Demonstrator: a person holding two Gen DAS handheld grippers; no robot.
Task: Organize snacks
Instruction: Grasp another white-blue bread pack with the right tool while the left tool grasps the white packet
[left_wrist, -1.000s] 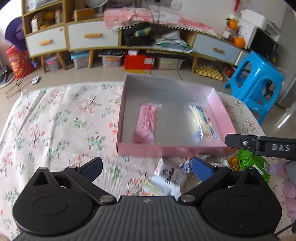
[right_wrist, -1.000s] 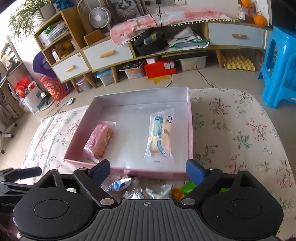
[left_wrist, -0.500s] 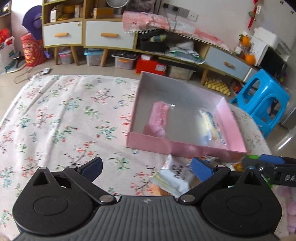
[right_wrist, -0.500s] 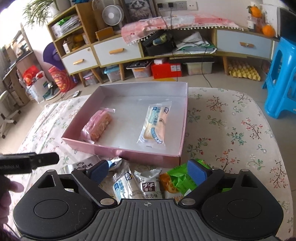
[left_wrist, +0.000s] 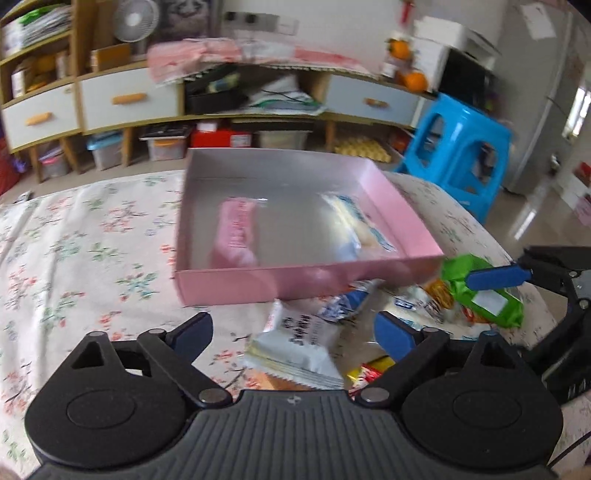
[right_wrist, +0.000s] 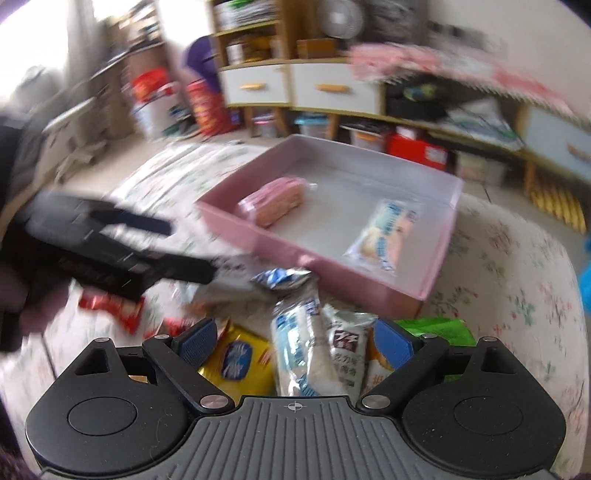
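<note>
**Both hand-held grippers hovering open over the snack pile**

The loose snacks are lying in a heap on the floral-clothed bench (left_wrist: 85, 243), just in front of the near wall of the pink box (left_wrist: 306, 282). A white packet (left_wrist: 295, 347) is sitting nearest my left hand-held gripper (left_wrist: 293, 332), and a green packet (left_wrist: 484, 295) is lying off to the right of the heap. Inside the box, a pink-wrapped snack (right_wrist: 275, 201) is resting on the left and a pale blue-and-white packet (right_wrist: 386, 234) on the right, well apart from each other.

I am holding my left hand-held gripper low and level over the bench, its jaws standing wide apart with nothing between them, the white packet showing in the gap.

I am pointing my right hand-held gripper (right_wrist: 293, 339) down at the pile, jaws spread wide and empty, above a long blue-and-white packet (right_wrist: 304, 354) and a yellow packet (right_wrist: 236, 363). In the left view its blue fingertip (left_wrist: 496, 277) is hanging over the green packet.
</note>
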